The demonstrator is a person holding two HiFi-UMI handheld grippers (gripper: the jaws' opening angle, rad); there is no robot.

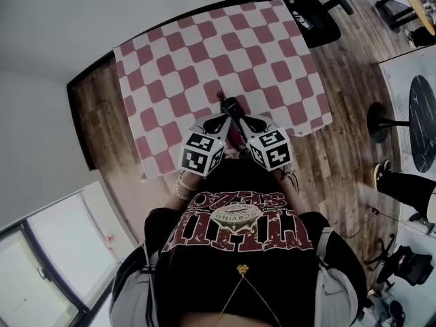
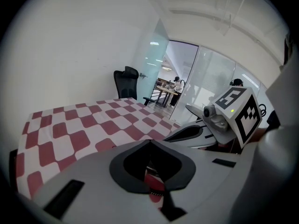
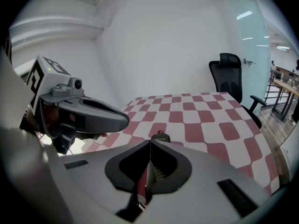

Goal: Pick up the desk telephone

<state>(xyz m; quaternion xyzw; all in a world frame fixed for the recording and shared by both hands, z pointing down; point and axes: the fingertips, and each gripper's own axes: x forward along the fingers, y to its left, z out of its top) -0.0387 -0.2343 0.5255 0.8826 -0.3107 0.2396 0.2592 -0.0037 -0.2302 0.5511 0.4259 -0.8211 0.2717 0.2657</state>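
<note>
Where the head view looks down on the bench (image 1: 204, 53), which is covered by a red-and-white checked cloth, the red-and-black desk telephone (image 1: 229, 107) lies at the 6 o'clock side of that cloth, close to the edge nearest the person. Most of its body is covered by the two grippers.

The left gripper (image 2: 149, 142) reaches in from 7 o'clock of the telephone and the right gripper (image 3: 150, 142) from 5 o'clock, so that their tips converge over it. The left white marker cube (image 1: 202, 152) and the right white marker cube (image 1: 271, 148) sit side by side just beyond the bench edge, in front of the person's dark printed shirt (image 1: 238, 230).

- Left gripper: clenched, the jaw tips meeting. A red surface shows in the gap below the tips.
- Right gripper: clenched, the jaws pressed together along a single seam. A black end of the telephone shows at 12 o'clock, just past the tips, resting on the cloth. A red surface and a grey perforated surface show in the gap below the seam.

No view shows whether either gripper touches the telephone.

A black office chair (image 1: 310, 12) stands on the wooden floor (image 1: 340, 87) at 1 o'clock, beyond the far corner of the bench.
</note>
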